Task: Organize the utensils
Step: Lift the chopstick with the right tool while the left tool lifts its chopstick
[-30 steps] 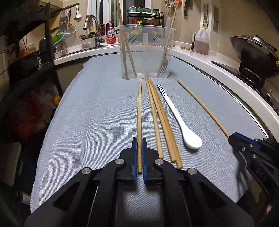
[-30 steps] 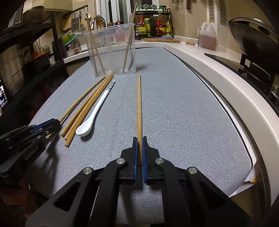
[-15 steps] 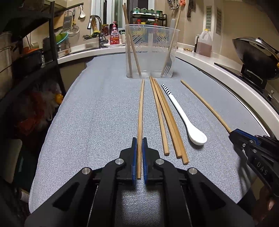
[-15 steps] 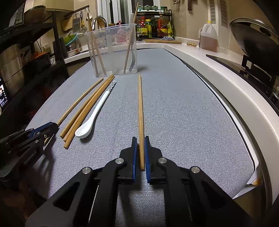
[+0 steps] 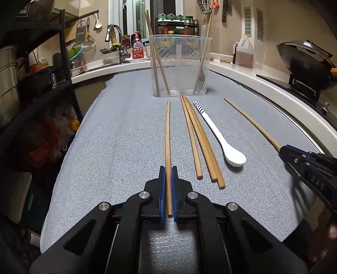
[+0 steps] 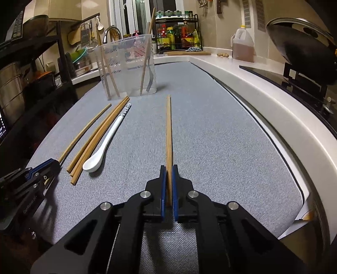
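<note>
We are pinching one chopstick (image 5: 167, 134) in the left hand-held gripper (image 5: 168, 170) and another chopstick (image 6: 169, 130) in the right hand-held gripper (image 6: 167, 169), both lying along the surface (image 5: 118, 134), next needing lifting into the clear container (image 5: 179, 63).

Between blue-padded black fingers (image 5: 162, 189) lay a tan chopstick (image 5: 167, 139); right of them, a white spoon (image 5: 219, 134) with a black-striped handle, on grey cloth (image 5: 118, 134).

Warm indoor light is falling across beige walls (image 5: 273, 31) and a pale curved counter (image 5: 263, 78) that is wrapping around a grey cloth-covered surface (image 5: 126, 137). A black shelf rack (image 5: 63, 52) is standing on the left, a faucet (image 5: 114, 33) is rising beside a dark window (image 5: 126, 19), and a wok (image 6: 299, 44) is sitting at right.
</note>
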Available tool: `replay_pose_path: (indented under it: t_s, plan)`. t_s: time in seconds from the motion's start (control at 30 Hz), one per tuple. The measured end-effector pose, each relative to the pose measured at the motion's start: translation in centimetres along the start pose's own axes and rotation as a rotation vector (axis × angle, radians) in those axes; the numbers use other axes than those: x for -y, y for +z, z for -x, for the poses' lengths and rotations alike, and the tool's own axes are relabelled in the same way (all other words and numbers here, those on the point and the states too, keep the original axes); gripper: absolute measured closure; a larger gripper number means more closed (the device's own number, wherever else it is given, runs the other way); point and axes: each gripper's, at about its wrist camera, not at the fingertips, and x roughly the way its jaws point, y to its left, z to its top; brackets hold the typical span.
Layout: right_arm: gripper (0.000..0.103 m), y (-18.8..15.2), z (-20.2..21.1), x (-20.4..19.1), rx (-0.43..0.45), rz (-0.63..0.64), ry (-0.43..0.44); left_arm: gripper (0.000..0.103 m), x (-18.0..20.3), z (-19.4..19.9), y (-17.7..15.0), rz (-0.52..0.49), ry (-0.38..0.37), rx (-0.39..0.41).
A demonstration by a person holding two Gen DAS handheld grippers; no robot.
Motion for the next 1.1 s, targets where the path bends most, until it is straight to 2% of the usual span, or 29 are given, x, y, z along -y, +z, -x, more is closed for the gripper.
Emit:
replay_pose_path:
  t_s: [0.33,0.6,0.77,1.1]
  plan:
    - [0.096,0.21,-0.23,0.26,0.005,-0.002,0.006,0.094,0.17,-0.41,0.14,0.008,0.020,0.019]
    - [0.097,0.08,-0.15,0.51,0.014,-0.012,0.003,0.097,0.04,0.35,-0.05,0.009,0.052,0.049]
    - [0.097,0.05,-0.22,0.56,0.012,-0.010,0.003,0.097,0.09,-0.11,-0.28,0.012,0.037,0.027]
    - [0.096,-0.03,-0.26,0.34,0.023,0.012,-0.004,0.096,-0.13,-0.41,-0.04,0.030,0.034,0.042]
